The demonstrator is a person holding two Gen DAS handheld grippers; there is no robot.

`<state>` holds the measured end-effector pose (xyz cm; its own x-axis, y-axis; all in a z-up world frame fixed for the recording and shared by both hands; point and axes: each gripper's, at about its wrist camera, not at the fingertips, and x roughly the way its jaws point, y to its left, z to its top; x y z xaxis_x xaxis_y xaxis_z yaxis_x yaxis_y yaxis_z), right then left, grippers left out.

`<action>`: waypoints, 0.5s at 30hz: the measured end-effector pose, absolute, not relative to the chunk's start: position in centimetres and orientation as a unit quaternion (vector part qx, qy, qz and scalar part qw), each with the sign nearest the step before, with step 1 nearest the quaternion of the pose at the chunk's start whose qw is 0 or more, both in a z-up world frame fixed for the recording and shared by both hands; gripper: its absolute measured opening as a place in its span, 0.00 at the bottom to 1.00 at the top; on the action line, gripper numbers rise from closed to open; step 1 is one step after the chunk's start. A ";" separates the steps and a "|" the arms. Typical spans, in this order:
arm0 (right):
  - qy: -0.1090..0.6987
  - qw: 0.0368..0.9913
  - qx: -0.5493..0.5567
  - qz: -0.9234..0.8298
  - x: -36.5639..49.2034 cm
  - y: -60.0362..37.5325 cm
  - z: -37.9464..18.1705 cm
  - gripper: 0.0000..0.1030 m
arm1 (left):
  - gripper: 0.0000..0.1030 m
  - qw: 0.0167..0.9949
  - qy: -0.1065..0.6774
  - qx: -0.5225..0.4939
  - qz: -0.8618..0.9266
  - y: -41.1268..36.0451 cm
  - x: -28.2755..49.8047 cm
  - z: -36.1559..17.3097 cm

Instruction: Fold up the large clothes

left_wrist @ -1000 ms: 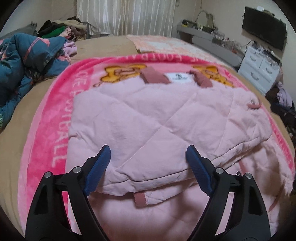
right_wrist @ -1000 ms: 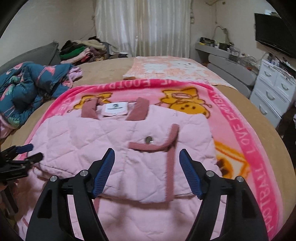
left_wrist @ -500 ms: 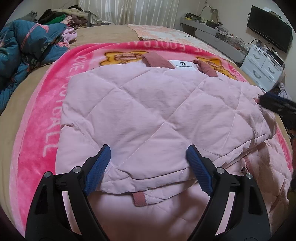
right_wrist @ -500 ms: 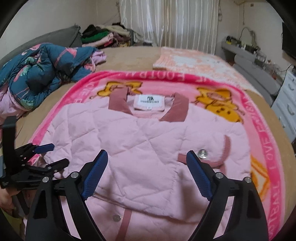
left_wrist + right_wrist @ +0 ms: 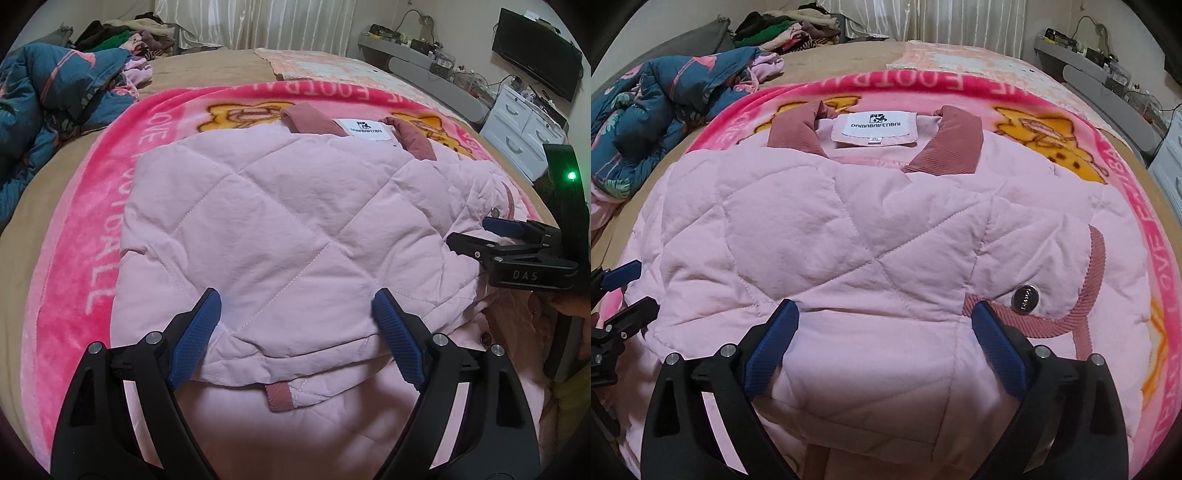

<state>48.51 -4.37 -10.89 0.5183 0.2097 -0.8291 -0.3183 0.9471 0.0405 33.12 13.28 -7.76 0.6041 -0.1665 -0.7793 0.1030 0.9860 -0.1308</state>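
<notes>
Where the tan bed (image 5: 229, 66) fills both views, a bright pink blanket (image 5: 74, 236) printed with white letters and yellow cartoon figures lies spread over it, and the pale pink quilted jacket (image 5: 280, 229) lies flat on the middle of that blanket, partly folded, its collar toward the far side. A blue patterned quilt (image 5: 657, 107) is bunched at the far left of the bed, with a heap of clothes (image 5: 783, 29) behind it near the curtains, and a white chest of drawers (image 5: 521, 129) stands to the right under a dark screen (image 5: 535, 59).

On the jacket, the dusty-rose collar (image 5: 945, 144) frames a white label (image 5: 874, 127), a rose ribbed trim (image 5: 1086, 291) curves along the right edge, and a small metal snap button (image 5: 1026, 298) sits just inside it.

Both pairs of tongs hang low over the near edge of the folded jacket. The left tongs (image 5: 295, 332) stand spread wide with nothing pinched, folded cloth lying below the gap. The right tongs (image 5: 882, 343) are spreading apart, jacket fabric bulging up between the blue pads (image 5: 997, 354) but not squeezed
</notes>
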 end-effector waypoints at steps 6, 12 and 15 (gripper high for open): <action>0.462 0.873 -0.054 0.151 48.4 -4.5 -10.8 0.93 | 0.75 0.895 0.438 -0.036 -0.074 13.3 33.2 -7.7; 0.460 0.875 -0.046 0.145 47.9 -4.8 -10.2 0.93 | 0.75 0.894 0.441 -0.038 -0.074 13.3 33.3 -7.4; 0.461 0.875 -0.045 0.143 47.4 -5.0 -9.9 0.94 | 0.76 0.893 0.442 -0.038 -0.074 13.2 33.2 -7.1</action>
<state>47.41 -5.03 -9.91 0.5347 0.2094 -0.8187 -0.2919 0.9550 0.0536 33.19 13.23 -7.14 0.5977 -0.1654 -0.7845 0.0986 0.9862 -0.1328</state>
